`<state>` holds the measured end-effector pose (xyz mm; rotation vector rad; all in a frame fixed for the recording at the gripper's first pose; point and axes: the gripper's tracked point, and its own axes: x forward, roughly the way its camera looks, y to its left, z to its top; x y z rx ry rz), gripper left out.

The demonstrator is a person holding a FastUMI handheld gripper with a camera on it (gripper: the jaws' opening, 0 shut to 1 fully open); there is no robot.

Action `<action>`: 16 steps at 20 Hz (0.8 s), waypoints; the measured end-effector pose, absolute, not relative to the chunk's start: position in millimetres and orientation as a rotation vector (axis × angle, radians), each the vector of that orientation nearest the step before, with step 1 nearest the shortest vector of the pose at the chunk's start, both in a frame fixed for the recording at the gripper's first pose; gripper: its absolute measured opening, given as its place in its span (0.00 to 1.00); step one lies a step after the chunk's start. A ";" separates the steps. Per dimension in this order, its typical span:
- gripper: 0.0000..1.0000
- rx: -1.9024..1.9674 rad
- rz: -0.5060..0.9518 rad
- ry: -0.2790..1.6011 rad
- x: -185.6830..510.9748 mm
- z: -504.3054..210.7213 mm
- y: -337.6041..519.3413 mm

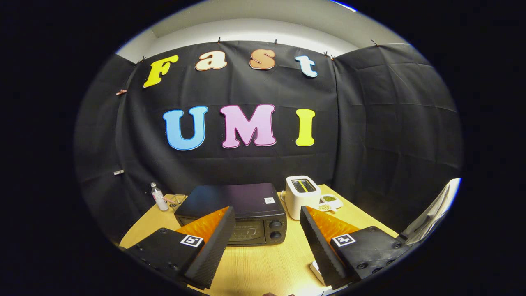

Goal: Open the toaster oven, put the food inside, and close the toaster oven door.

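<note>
Gripper (267, 242) spread wide, holding nothing; beyond it we see the black boxy toaster oven (234, 211), door closed, on the light wooden tabletop (263, 267), its small white sticker unreadable, beside a white toaster (301, 196)

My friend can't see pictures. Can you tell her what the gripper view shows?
A black toaster oven sits closed on a wooden table, just ahead of the gripper, whose fingers are spread open and hold nothing. A white toaster stands beside the oven, and a small bottle on its other side.
</note>
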<state>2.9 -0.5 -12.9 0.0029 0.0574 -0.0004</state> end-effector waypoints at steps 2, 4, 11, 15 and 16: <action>0.97 0.000 0.005 0.058 5.7 -13.0 0.6; 0.97 -0.004 0.015 0.066 11.2 -15.9 2.1; 0.97 0.020 0.039 0.121 43.1 -35.6 18.2; 0.99 0.022 0.067 0.156 59.4 -53.2 36.7; 0.99 0.019 0.073 0.164 65.3 -57.6 41.7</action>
